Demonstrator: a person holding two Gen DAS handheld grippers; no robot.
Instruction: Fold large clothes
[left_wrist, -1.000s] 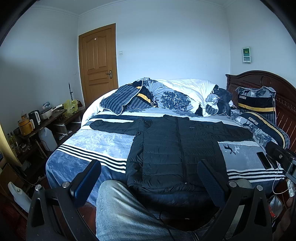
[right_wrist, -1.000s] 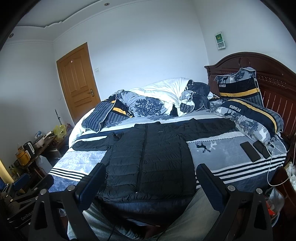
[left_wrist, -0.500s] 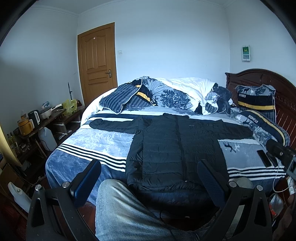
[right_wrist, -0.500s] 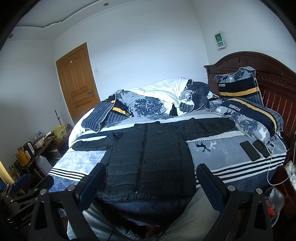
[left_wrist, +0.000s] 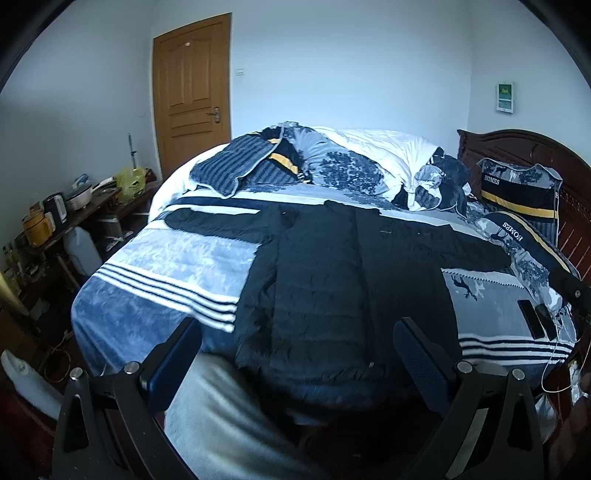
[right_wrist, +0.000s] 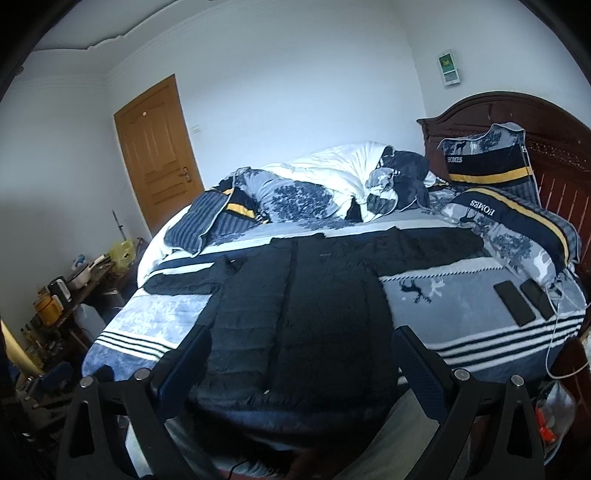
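We hold left gripper (left_wrist: 295, 354) and right gripper (right_wrist: 299, 354) spread, empty, short of the bed (left_wrist: 162, 273); black puffer jacket (left_wrist: 351, 280) lies flat ahead, hem nearest, collar away, sleeves out sideways

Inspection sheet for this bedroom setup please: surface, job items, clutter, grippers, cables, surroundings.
Surface: bed with blue-and-white striped blanket, rumpled at the far side.
Job's things: black quilted puffer jacket lying flat, front up, sleeves spread, unfolded.
Clutter: two dark phones near the patterned pillows; heaped white duvet.
Grippers: left gripper open, empty; right gripper open, empty; both short of the jacket hem.
Cables: white charging cable trailing off the bed edge.
Surroundings: wooden door shut; cluttered side table; dark wooden headboard.
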